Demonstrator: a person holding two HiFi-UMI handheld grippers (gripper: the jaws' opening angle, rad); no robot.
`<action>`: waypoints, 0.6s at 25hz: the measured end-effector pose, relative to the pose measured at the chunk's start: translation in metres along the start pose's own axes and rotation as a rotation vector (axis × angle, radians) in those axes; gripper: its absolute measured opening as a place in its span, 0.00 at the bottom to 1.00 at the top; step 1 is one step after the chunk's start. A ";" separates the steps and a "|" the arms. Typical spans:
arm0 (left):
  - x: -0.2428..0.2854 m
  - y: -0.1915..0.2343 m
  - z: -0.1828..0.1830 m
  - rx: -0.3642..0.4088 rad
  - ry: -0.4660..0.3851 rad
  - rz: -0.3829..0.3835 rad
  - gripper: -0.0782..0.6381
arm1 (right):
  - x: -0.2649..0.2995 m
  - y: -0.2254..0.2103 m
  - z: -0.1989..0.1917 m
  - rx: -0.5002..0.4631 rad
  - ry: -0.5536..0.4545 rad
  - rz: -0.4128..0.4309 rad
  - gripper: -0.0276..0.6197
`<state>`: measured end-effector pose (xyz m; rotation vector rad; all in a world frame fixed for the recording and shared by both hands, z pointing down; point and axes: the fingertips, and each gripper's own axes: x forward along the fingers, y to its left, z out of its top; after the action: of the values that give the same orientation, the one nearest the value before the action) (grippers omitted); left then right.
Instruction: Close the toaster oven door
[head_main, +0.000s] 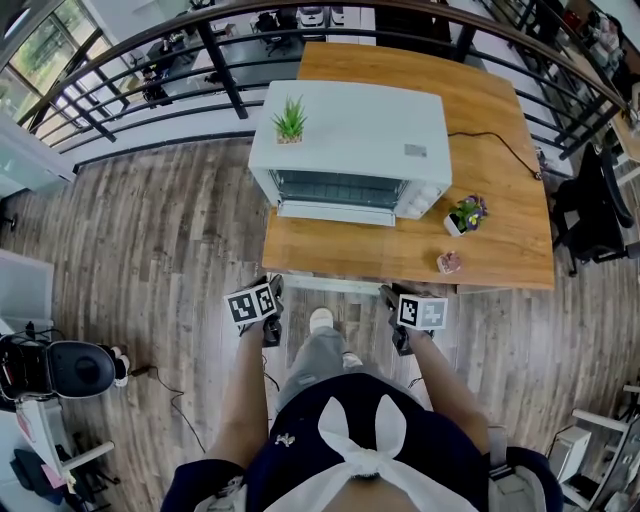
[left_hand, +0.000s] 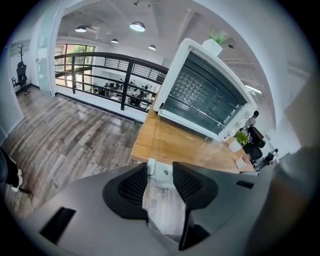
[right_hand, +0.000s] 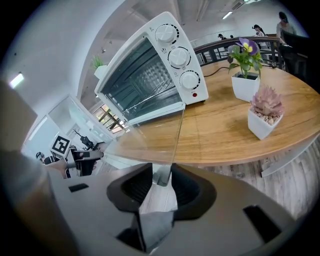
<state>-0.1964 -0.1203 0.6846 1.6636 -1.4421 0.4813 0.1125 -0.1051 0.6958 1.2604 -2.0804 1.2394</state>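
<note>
Toaster oven door (head_main: 330, 250) is folded down flat; its handle (head_main: 335, 286) is apparently clamped at each end by left gripper (left_hand: 160, 180) and right gripper (right_hand: 160, 182), for an even lift.

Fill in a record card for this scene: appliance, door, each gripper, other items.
Appliance: white toaster oven on wooden table
Door: glass door open, lying flat
Left gripper: closed on door handle, left end
Right gripper: closed on door handle, right end
Other items: flowering plant and pink succulent on table; green plant atop oven
</note>
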 end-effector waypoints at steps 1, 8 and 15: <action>-0.001 0.000 0.000 -0.004 -0.002 -0.001 0.35 | -0.001 0.000 0.000 0.001 -0.003 0.000 0.24; -0.003 -0.003 0.003 -0.014 -0.018 -0.004 0.34 | -0.005 0.001 0.003 0.014 -0.024 0.009 0.24; -0.008 -0.003 0.008 -0.021 -0.031 -0.014 0.34 | -0.007 0.005 0.007 0.031 -0.041 0.018 0.23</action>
<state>-0.1974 -0.1221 0.6733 1.6697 -1.4519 0.4329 0.1132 -0.1064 0.6847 1.2939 -2.1127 1.2684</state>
